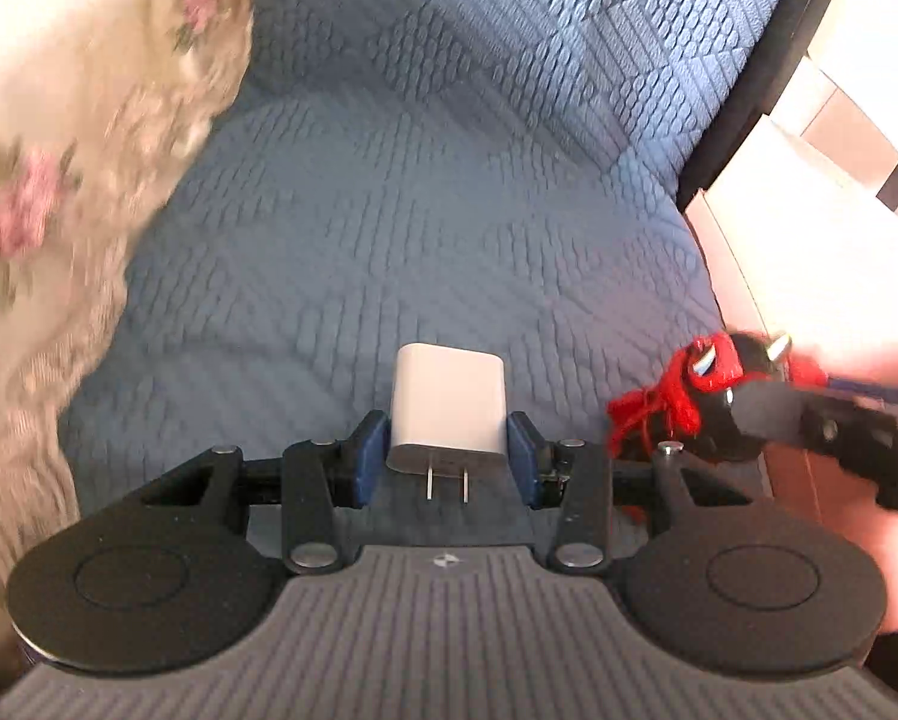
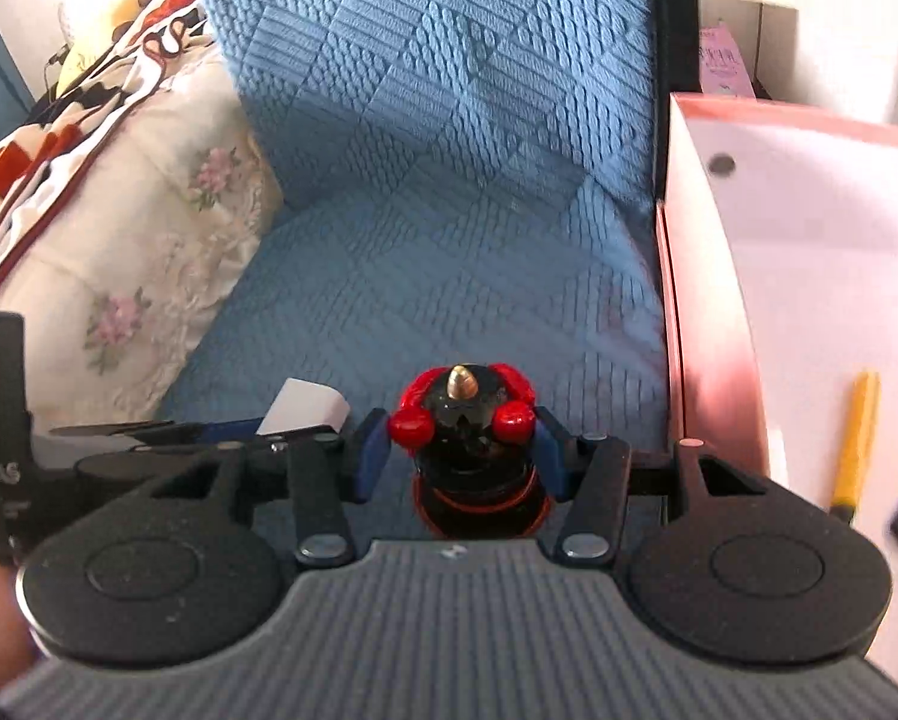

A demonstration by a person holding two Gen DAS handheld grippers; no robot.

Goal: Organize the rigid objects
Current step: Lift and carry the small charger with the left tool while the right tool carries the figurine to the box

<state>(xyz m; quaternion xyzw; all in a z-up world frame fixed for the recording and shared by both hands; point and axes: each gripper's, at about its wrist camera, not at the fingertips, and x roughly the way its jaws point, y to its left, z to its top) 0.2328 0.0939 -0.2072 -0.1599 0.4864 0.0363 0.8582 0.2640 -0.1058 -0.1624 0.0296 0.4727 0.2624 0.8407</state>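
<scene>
- White charger plug (image 1: pixel 447 405): a rounded block with two metal prongs pointing toward the camera, sitting at lower centre of the left wrist view and being clamped between the left gripper's (image 1: pixel 447 450) blue pads. It is also showing at lower left of the right wrist view (image 2: pixel 305 408).
- Black-and-red figurine (image 2: pixel 464 420): red rounded parts on either side, a brass-coloured cone tip on top and a red-ringed base, standing upright at lower centre and being pinched by the right gripper (image 2: pixel 461 450). In the left view it is appearing at right, blurred (image 1: pixel 707 378).
</scene>
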